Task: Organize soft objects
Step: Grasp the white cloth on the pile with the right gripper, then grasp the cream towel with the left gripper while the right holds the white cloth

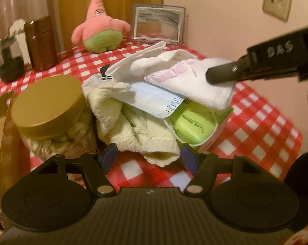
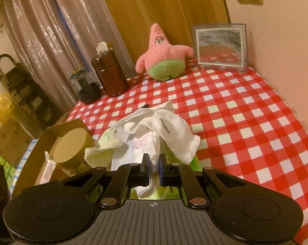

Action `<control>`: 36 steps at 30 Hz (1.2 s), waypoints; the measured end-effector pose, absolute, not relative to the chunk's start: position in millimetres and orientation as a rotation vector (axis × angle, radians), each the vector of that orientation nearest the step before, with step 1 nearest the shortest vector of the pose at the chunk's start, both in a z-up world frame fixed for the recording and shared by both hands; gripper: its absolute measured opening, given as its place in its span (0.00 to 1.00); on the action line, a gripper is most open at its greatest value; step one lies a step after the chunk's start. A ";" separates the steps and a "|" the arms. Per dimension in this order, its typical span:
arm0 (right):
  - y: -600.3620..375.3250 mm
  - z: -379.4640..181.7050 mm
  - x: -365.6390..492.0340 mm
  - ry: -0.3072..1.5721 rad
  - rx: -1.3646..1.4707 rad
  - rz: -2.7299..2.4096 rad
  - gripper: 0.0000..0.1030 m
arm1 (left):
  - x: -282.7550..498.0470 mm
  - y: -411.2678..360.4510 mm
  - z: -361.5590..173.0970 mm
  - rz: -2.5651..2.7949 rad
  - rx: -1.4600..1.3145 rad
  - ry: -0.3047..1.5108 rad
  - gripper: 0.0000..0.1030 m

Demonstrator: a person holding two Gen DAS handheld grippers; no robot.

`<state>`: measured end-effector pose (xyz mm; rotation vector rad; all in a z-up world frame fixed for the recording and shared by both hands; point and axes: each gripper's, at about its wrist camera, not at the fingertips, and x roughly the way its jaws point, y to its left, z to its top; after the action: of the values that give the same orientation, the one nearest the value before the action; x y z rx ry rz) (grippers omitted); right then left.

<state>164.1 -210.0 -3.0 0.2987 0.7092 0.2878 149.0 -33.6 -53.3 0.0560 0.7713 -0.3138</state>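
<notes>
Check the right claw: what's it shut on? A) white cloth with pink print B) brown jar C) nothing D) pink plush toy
A: in the right wrist view the right claw is pinched shut on the white cloth with pink print, while the plush toy sits untouched at the back of the table.

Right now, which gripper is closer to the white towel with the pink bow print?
Right. The right gripper is shut on the white towel, pinching its near edge. The left gripper is open, lower in the pile, its fingers either side of the pale green towel.
</notes>
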 end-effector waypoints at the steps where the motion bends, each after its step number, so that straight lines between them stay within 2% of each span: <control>1: -211.3 -3.9 162.9 0.712 0.300 0.287 0.08 | 150.6 -37.6 -56.4 -0.316 0.083 0.768 0.64; 8: -216.5 -11.4 159.8 0.729 0.303 0.275 0.08 | 168.3 -46.0 -69.0 -0.283 0.145 0.746 0.63; 10: -216.3 -12.1 159.6 0.729 0.304 0.276 0.08 | 172.7 -47.9 -71.3 -0.279 0.160 0.741 0.59; 15: -213.5 -10.5 159.4 0.729 0.298 0.282 0.08 | 180.0 -56.1 -79.0 -0.235 0.232 0.753 0.22; 17: -212.8 -9.2 158.5 0.727 0.298 0.284 0.08 | 181.6 -54.9 -80.8 -0.229 0.224 0.776 0.18; 36: -213.9 13.1 138.5 0.721 0.334 0.270 0.08 | 94.1 -9.5 -26.5 -0.247 0.087 0.807 0.15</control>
<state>138.5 -213.9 13.1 0.3343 0.7207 0.2702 94.1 -9.5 -26.5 0.0870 0.8073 -0.2474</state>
